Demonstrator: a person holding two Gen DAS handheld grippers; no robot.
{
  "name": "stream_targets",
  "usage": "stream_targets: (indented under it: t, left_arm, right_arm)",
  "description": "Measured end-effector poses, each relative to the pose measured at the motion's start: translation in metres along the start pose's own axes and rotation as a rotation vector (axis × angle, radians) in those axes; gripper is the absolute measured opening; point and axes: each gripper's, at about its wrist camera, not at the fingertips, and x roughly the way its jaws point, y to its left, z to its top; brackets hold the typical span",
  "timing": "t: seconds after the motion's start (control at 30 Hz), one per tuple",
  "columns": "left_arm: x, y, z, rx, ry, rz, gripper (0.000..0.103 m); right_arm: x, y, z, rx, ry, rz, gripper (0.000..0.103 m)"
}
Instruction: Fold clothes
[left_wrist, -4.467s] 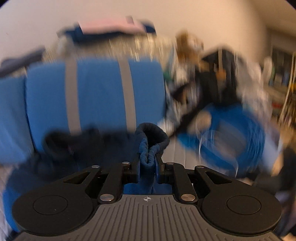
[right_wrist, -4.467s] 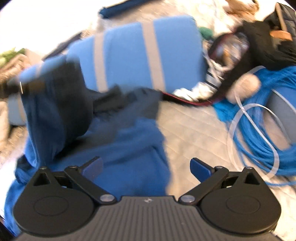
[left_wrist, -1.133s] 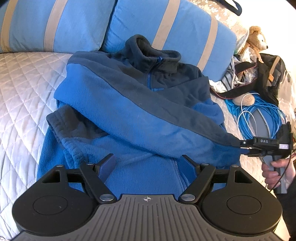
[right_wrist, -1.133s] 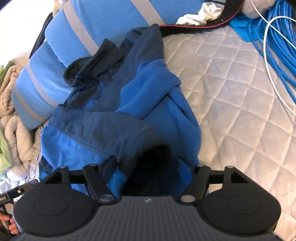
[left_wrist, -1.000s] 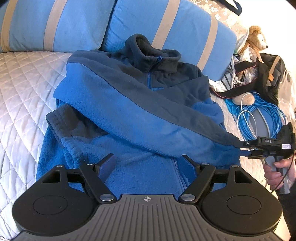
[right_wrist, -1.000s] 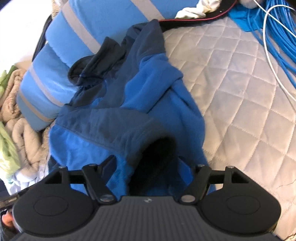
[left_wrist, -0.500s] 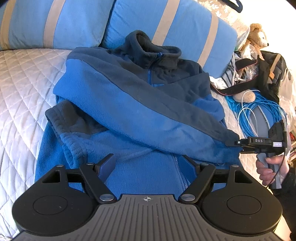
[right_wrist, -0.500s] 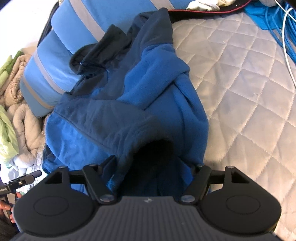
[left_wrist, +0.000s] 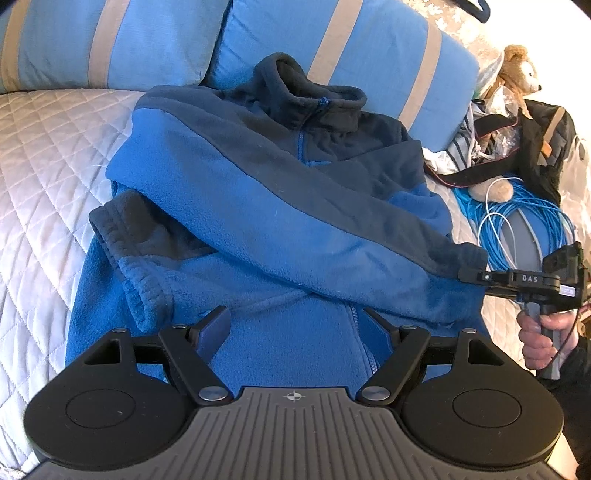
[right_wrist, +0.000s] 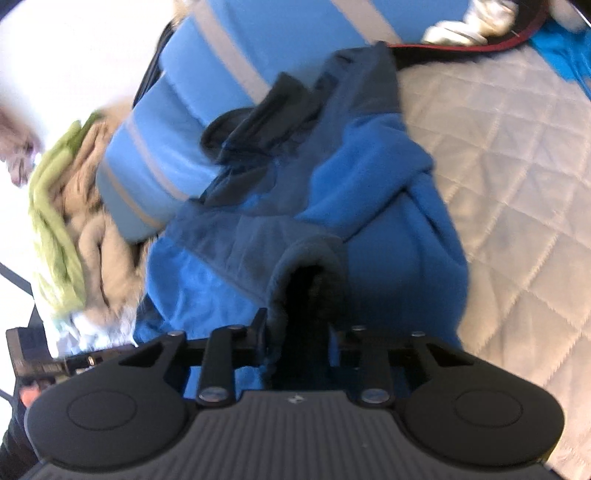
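- The blue fleece jacket (left_wrist: 280, 221) lies spread on the bed (left_wrist: 44, 155), just ahead of the left claw (left_wrist: 295, 332); its dark collar (left_wrist: 314, 96) leans on a blue striped pillow (left_wrist: 347, 48) at the far side
- The left claw hangs over the bottom part of the jacket with its jaws wide apart; nothing is between them; only the jacket front and its zip show in the gap
- One sleeve (left_wrist: 295, 229) lies slanted across the jacket, from the far left shoulder to the right claw (left_wrist: 476, 277) out at the right; a hand (left_wrist: 543, 343) holds that claw's grip
- The right claw (right_wrist: 299, 332) has just been closing; its jaws now pinch the dark cuff (right_wrist: 310, 266) of that sleeve; the cuff's round mouth stands up just ahead of the pads
- The other sleeve's cuff (left_wrist: 122, 236) lies folded on the jacket, ahead and left of the left claw
- Past the right claw, further right, a coil of blue cable (left_wrist: 528, 221), a black bag (left_wrist: 543, 147) and a teddy bear (left_wrist: 517, 74) lie on the bed
- In the right claw's view, tan and green clothes (right_wrist: 70, 214) sit in a heap off to its left, beside the pillow; that view is a bit blurry
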Motion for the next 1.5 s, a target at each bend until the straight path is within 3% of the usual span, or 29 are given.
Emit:
stream_targets:
  t: [0.17, 0.23, 0.3, 0.4, 0.67, 0.87, 0.93, 1.13, 1.37, 1.5]
  left_arm:
    - [-0.001, -0.001, 0.0, 0.0, -0.003, -0.005, 0.075]
    - [-0.003, -0.001, 0.0, 0.004, -0.009, -0.001, 0.075]
    - [-0.004, -0.002, -0.001, 0.011, -0.018, 0.009, 0.075]
    - [-0.005, -0.008, -0.006, 0.066, -0.043, 0.056, 0.075]
    - [0.001, -0.028, -0.014, 0.237, -0.086, 0.268, 0.075]
    - [-0.019, -0.009, 0.011, 0.291, -0.181, 0.311, 0.075]
    - [-0.021, 0.001, 0.02, 0.367, -0.193, 0.316, 0.075]
    - [0.01, 0.017, 0.021, 0.575, -0.227, 0.463, 0.075]
    - [0.06, 0.003, 0.009, 0.774, -0.319, 0.59, 0.075]
    - [0.073, 0.004, 0.021, 0.713, -0.388, 0.637, 0.075]
  right_arm:
    - [0.011, 0.006, 0.001, -0.028, 0.032, -0.033, 0.032]
    - [0.012, 0.005, 0.002, -0.014, 0.027, -0.046, 0.018]
    - [0.01, 0.007, 0.004, 0.007, 0.027, -0.042, 0.017]
    - [-0.003, 0.021, 0.01, 0.025, 0.003, -0.019, 0.017]
    - [-0.045, 0.081, 0.048, 0.061, -0.098, 0.095, 0.016]
    - [-0.067, 0.117, 0.077, 0.069, -0.176, 0.16, 0.016]
    - [-0.07, 0.125, 0.087, 0.082, -0.196, 0.173, 0.016]
    - [-0.078, 0.145, 0.11, 0.108, -0.228, 0.197, 0.016]
    - [-0.086, 0.165, 0.124, 0.104, -0.265, 0.236, 0.016]
    - [-0.095, 0.172, 0.127, 0.094, -0.282, 0.246, 0.016]
